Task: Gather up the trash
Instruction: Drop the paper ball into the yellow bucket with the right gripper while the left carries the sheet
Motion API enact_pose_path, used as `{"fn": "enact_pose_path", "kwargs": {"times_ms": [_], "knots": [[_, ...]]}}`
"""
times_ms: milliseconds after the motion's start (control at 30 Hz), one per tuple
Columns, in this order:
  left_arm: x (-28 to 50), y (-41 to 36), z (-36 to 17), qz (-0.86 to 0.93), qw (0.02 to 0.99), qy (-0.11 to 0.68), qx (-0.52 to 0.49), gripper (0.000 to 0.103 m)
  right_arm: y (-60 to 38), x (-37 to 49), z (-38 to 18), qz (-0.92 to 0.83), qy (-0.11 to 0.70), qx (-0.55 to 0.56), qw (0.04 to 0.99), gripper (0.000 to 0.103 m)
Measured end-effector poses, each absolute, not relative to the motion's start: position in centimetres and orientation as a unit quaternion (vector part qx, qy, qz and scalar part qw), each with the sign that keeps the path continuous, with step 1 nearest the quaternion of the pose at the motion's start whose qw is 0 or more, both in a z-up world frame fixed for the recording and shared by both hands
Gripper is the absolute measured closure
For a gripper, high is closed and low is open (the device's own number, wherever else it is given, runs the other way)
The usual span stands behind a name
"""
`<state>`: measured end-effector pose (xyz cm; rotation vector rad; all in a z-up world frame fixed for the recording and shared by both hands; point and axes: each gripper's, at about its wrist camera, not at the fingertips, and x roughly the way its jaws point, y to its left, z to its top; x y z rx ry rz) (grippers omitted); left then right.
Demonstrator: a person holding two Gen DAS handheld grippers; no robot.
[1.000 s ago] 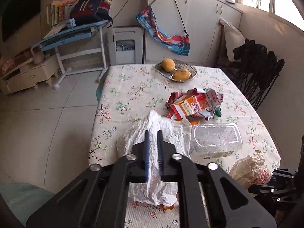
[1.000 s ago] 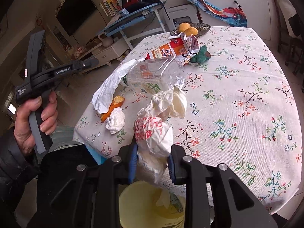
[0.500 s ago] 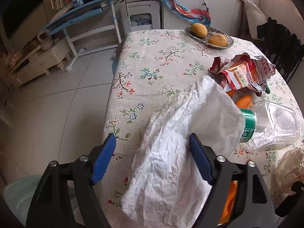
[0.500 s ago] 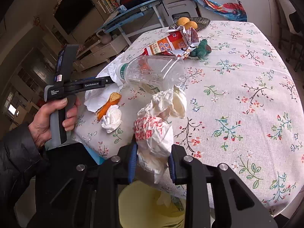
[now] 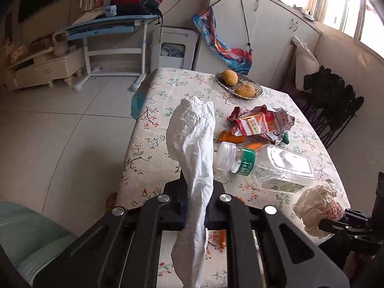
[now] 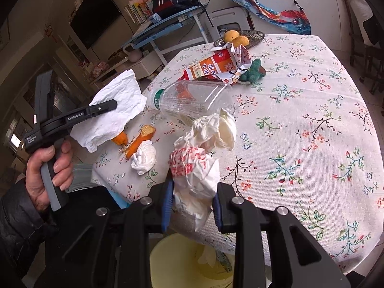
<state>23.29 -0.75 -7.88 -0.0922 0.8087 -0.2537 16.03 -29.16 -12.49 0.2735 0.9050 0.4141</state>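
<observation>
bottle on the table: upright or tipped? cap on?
Tipped: the clear bottle lies on its side on the table. Its white cap is on.

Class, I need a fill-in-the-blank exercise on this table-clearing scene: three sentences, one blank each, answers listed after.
1. The left gripper is closing on a white ____.
2. The clear plastic bottle lies on its ____ on the tablecloth.
3. Below the right gripper, with its crumpled wrapper, stands a yellow ____.

Answers: tissue; side; bin

Black gripper (image 6: 192, 204) with blue pads, silver screws; black sleeve (image 6: 16, 218).
</observation>
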Motion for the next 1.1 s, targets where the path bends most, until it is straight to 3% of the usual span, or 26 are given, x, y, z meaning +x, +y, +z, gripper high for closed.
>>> {"fn": "enact_pose_path", "kwargs": {"times_ms": [533, 1100], "knots": [[11.4, -2.5, -2.5, -0.148, 0.938, 0.31, -0.047, 0.099, -29.1, 12.6, -9.3, 0.208, 0.352, 0.134, 0.903, 0.074], [4.0, -0.3, -0.7, -0.144, 0.944, 0.287, -0.072, 0.099, -27.3, 8.1, -8.9, 0.228, 0.338, 0.129, 0.904, 0.074]]}}
